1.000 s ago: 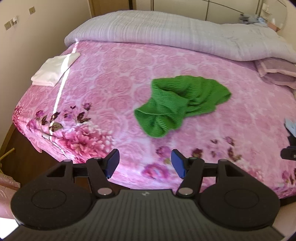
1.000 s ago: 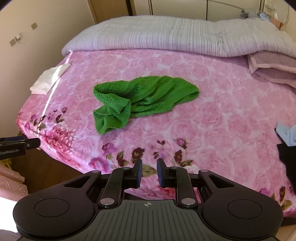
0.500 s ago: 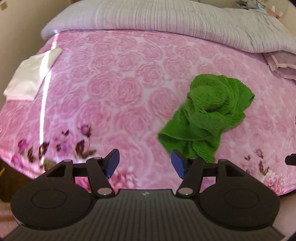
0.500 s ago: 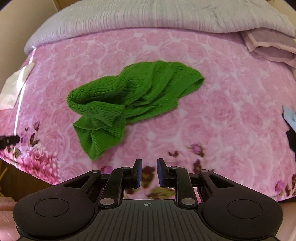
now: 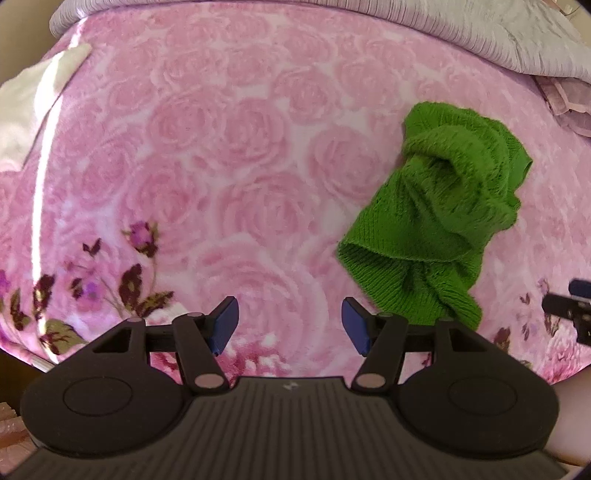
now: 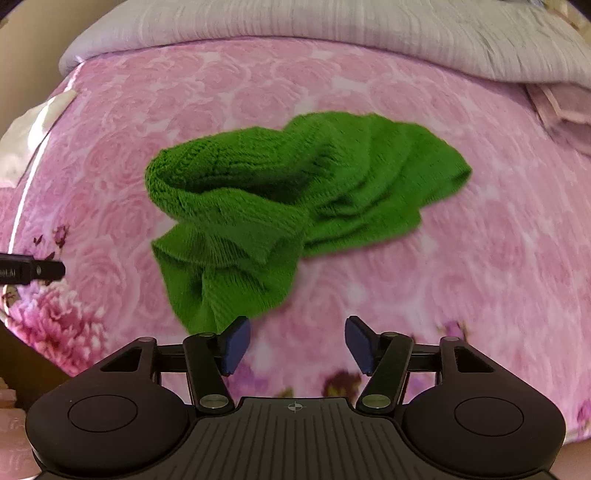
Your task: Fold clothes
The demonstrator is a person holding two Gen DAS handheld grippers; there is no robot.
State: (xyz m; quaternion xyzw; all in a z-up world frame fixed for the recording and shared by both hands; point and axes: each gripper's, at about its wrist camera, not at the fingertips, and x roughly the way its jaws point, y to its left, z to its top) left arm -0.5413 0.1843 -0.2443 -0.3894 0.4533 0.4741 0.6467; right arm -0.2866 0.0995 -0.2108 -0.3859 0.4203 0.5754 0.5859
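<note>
A crumpled green knitted garment [image 6: 280, 214] lies bunched on the pink rose-patterned bedspread [image 6: 480, 258]. My right gripper [image 6: 295, 345] is open and empty, just in front of the garment's near hem, which hangs by its left fingertip. In the left wrist view the garment [image 5: 436, 221] lies to the right. My left gripper [image 5: 290, 328] is open and empty over bare bedspread [image 5: 221, 147], its right fingertip close to the garment's near corner.
A grey quilt [image 6: 332, 33] lies folded along the far side of the bed. A folded white cloth [image 5: 26, 99] sits at the bed's left edge. A pale pink pillow [image 6: 561, 107] lies at the far right. The bed's near edge drops off at lower left.
Both grippers have moved forward and down toward the bed, so the garment looks larger. My right gripper has opened from nearly shut. My left gripper stays open.
</note>
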